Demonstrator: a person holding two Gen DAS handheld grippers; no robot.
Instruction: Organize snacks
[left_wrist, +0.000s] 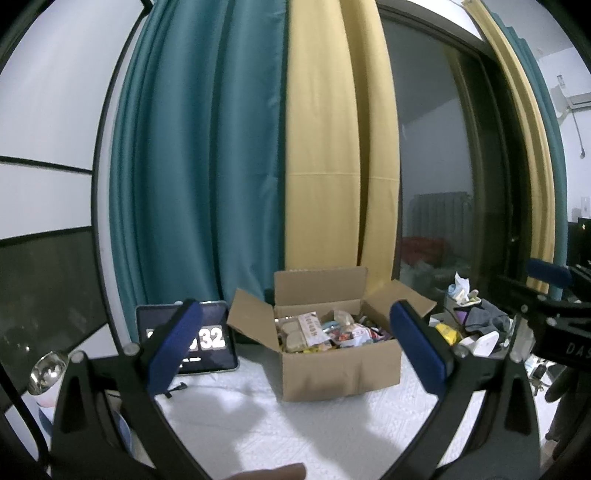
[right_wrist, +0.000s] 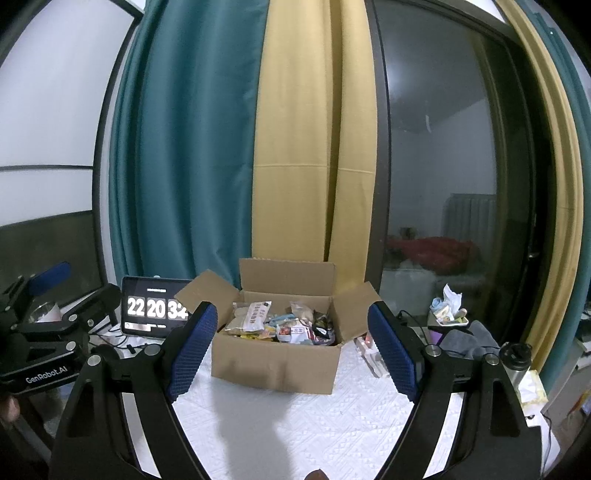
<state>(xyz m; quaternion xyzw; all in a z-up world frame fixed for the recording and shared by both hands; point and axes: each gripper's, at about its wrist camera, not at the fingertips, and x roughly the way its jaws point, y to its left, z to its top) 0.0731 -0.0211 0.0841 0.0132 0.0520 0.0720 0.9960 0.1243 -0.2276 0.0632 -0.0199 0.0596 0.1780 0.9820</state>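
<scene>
Behind the cardboard box hang the curtains (right_wrist: 207, 147), a teal panel and a yellow one side by side, with a dark glass door (right_wrist: 443, 166) to the box's right. The white quilted table cover (right_wrist: 314, 417) spreads out under the box and toward both cameras.

The cardboard box (right_wrist: 275, 363) stands on that cover with all four flaps folded open. It is the landmark here, and it holds the snacks (right_wrist: 284, 326): a heap of mixed packets filling it close to the rim, with a pale packet bearing dark print lying at the left of the heap.

The left gripper (left_wrist: 301, 349) hangs in front of the box, above the cover, its blue-padded fingers (left_wrist: 173, 345) spread wide apart with nothing between them; the box shows in the gap. The right gripper (right_wrist: 291, 349) is likewise in front of the box and spread wide, empty, its pads framing the box's front wall. Neither touches the box.

Left of the box and just behind its left flap, a tablet (right_wrist: 155, 312) stands propped up, showing large clock digits. Right of the box, well apart from it, lies a small clutter of grey cloth (right_wrist: 469, 339) and assorted oddments too small to tell, and nearer the camera a dark-lidded bottle (right_wrist: 517, 360).
</scene>
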